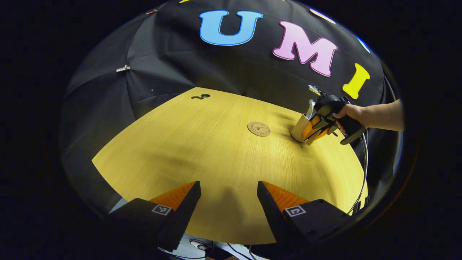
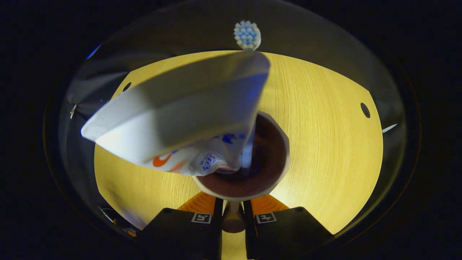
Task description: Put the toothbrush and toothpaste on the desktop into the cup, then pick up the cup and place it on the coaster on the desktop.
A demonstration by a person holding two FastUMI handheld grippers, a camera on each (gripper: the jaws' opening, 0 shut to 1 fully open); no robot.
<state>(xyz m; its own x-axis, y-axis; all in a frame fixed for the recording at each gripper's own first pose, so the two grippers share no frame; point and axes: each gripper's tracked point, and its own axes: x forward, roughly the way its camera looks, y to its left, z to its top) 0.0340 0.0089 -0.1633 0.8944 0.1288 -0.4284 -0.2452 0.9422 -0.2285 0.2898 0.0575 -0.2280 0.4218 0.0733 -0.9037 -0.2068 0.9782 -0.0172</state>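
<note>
A cream cup (image 1: 299, 129) with a dark inside (image 2: 267, 159) is on the right of the yellow table, right of the round cork coaster (image 1: 258, 129). A white toothpaste tube (image 2: 180, 115) and a toothbrush with a blue-white head (image 2: 247, 35) stick out of the cup. My right gripper (image 2: 232, 207) is shut on the cup's handle; in the left gripper view a hand holds that gripper (image 1: 317, 129) against the cup's right side. I cannot tell whether the cup's base touches the table. My left gripper (image 1: 229, 186) hangs open over the near table edge, with nothing in it.
The table (image 1: 202, 151) has small round holes at its far left corner (image 1: 202, 96) and near its edges (image 2: 365, 110). A cable (image 1: 364, 162) hangs from the right gripper past the table's right edge. Black cloth walls close in behind.
</note>
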